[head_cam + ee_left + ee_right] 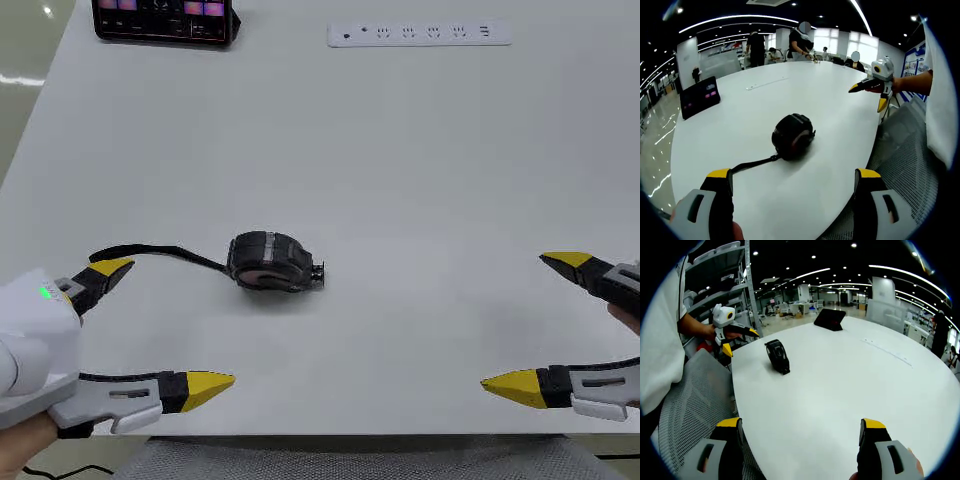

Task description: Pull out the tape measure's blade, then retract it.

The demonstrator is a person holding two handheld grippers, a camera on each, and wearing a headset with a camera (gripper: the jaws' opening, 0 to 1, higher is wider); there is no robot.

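A black tape measure [270, 264] lies on the white table [400, 180], its black wrist strap [150, 253] trailing to the left and its blade tip facing right. The blade is fully inside the case. My left gripper [165, 325] stands open at the table's near left edge, the strap's end close to its far fingertip [110, 267]. In the left gripper view the tape measure [792, 136] sits ahead between the jaws. My right gripper [545, 322] is open at the near right, well apart from the tape measure [777, 355].
A white power strip [418, 35] lies at the far edge, and a dark tablet with a lit screen [165, 20] stands at the far left. A grey mesh chair seat [695, 405] is just below the table's near edge. People stand far behind the table.
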